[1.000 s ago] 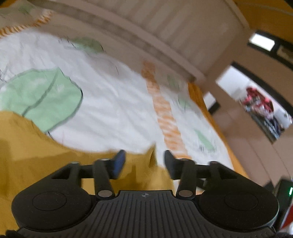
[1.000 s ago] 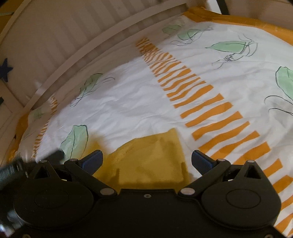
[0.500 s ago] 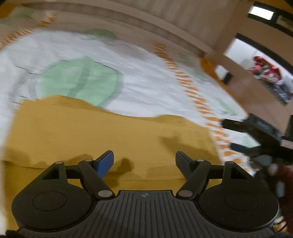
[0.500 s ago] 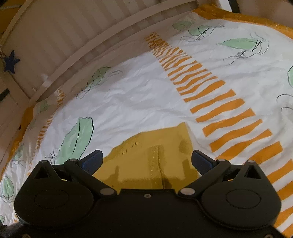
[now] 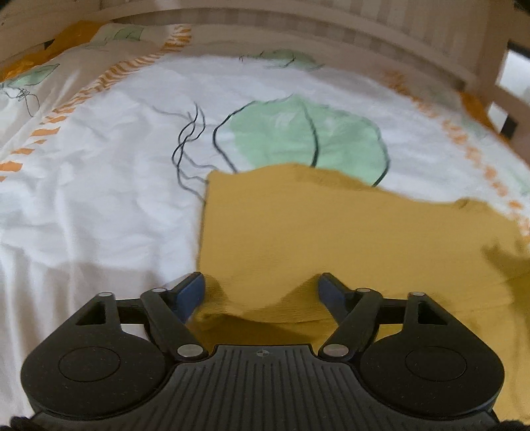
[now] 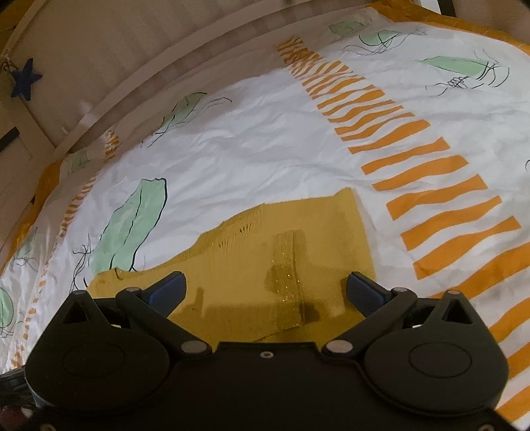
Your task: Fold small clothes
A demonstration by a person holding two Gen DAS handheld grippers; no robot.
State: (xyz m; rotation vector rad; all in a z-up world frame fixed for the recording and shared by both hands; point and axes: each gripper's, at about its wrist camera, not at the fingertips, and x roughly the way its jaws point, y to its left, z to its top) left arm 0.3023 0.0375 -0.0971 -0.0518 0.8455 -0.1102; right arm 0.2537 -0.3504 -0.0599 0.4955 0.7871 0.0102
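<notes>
A mustard-yellow garment [image 5: 347,238] lies flat on the bed sheet [image 5: 99,205], with a folded layer and a raised fold near its front edge. My left gripper [image 5: 261,290] is open and empty, low over the garment's near left corner. In the right wrist view the garment [image 6: 298,238] shows a glittery strip down its middle. My right gripper [image 6: 265,291] is open and empty just above the garment's near edge.
The sheet [image 6: 265,149] is white with green leaf prints [image 5: 304,136] and orange stripes [image 6: 414,159]. A slatted wooden bed rail [image 5: 298,23] runs along the far side. A blue star [image 6: 25,79] hangs at the far left.
My left gripper has opened wider and swung left over the garment's left corner. The garment now lies flat. My right gripper stayed open and shifted slightly.
</notes>
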